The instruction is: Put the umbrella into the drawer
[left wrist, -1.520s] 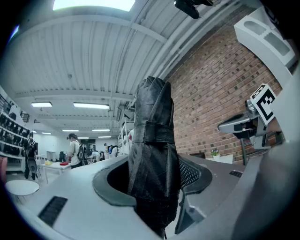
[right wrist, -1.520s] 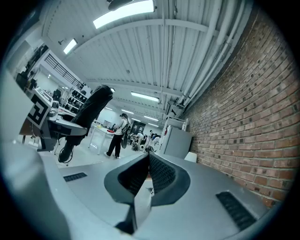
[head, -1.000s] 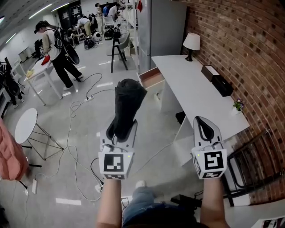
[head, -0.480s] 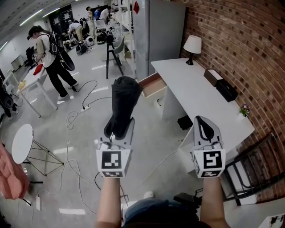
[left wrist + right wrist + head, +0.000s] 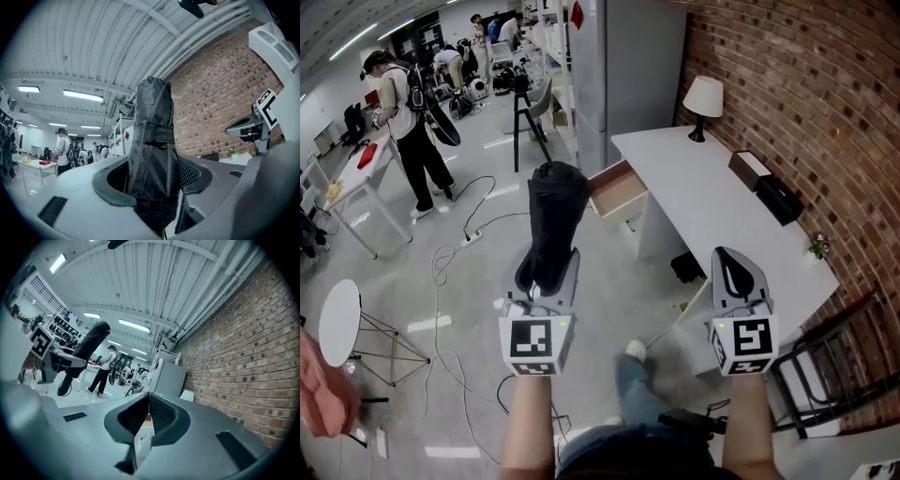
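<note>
Head view, looking down over both arms. At lower left, the left claw (image 5: pixel 550 269) pinches a folded black umbrella (image 5: pixel 554 208) near its lower end, and the umbrella stands upright above the jaws. At lower right, the right claw (image 5: pixel 733 265) is pressed together with nothing in it. Just above centre, a drawer (image 5: pixel 615 187) stands pulled open at the near end of a long white surface (image 5: pixel 712 211) along a brick wall. Floor lies between the person and the drawer. The umbrella is picked up and the drawer is open; carrying it over, laying it inside and letting go seem to remain.
</note>
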A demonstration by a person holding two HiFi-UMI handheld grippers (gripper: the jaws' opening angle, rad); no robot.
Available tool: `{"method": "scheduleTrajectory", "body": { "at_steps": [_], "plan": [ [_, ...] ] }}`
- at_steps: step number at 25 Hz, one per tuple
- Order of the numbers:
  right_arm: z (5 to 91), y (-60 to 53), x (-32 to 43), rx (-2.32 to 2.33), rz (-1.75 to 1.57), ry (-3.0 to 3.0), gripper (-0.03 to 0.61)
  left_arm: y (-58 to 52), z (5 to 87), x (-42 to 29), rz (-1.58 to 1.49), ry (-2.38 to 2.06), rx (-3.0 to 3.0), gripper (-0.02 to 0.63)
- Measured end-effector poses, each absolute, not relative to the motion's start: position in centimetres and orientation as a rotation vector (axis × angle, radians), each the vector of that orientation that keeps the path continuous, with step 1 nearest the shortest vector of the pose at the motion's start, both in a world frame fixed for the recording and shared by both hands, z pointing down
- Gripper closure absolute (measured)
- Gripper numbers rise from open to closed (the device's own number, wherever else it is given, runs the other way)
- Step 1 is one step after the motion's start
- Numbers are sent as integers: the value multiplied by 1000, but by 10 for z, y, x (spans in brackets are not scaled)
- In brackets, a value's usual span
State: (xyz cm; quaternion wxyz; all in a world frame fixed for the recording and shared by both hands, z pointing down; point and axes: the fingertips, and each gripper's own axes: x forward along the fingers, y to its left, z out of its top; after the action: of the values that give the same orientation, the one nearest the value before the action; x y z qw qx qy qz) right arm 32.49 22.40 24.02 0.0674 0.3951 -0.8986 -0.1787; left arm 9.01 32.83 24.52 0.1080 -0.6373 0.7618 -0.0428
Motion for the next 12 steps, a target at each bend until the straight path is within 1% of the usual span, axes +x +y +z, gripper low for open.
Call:
{"method": "scheduleTrajectory", "body": {
  "at_steps": [12],
  "plan": [
    [259, 106, 250, 1118, -526, -2705, 577, 226, 257, 21, -153, 2280, -1861, 373]
  ]
}}
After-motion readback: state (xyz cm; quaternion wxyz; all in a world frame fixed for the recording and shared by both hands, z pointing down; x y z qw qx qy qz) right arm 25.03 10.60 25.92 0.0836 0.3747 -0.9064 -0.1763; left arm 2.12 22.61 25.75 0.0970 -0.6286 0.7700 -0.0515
